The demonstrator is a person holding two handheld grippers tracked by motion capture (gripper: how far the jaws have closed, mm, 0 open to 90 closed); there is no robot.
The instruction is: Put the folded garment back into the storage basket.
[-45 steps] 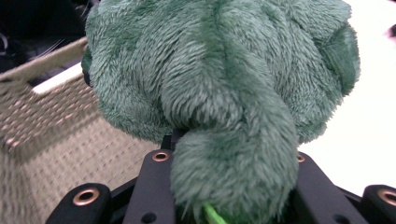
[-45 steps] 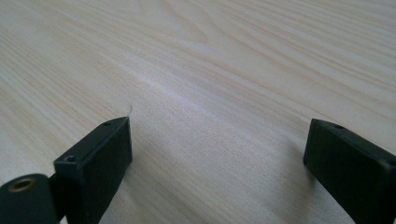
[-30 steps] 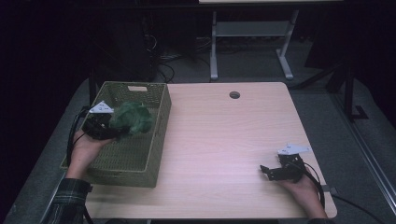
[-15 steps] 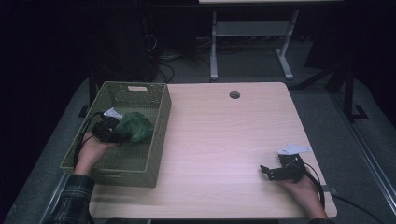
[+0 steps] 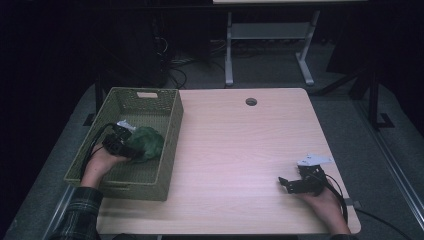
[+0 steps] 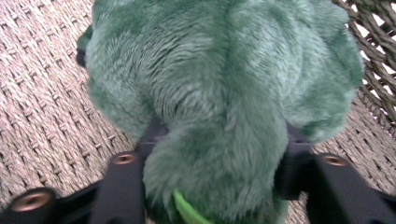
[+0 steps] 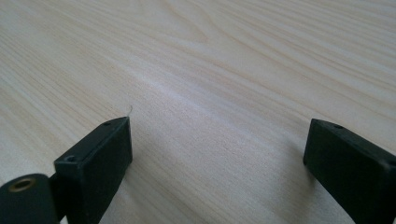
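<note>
Green plush toy (image 5: 146,143) lies against basket (image 5: 170,145) wall.

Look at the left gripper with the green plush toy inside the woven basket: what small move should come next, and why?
Probably open a little wider, then lift the left gripper straight up out of the basket. The green plush toy already rests on the basket's woven floor, and the jaws have just been opening, though plush still lies between them. The right gripper rests open on the table.
</note>
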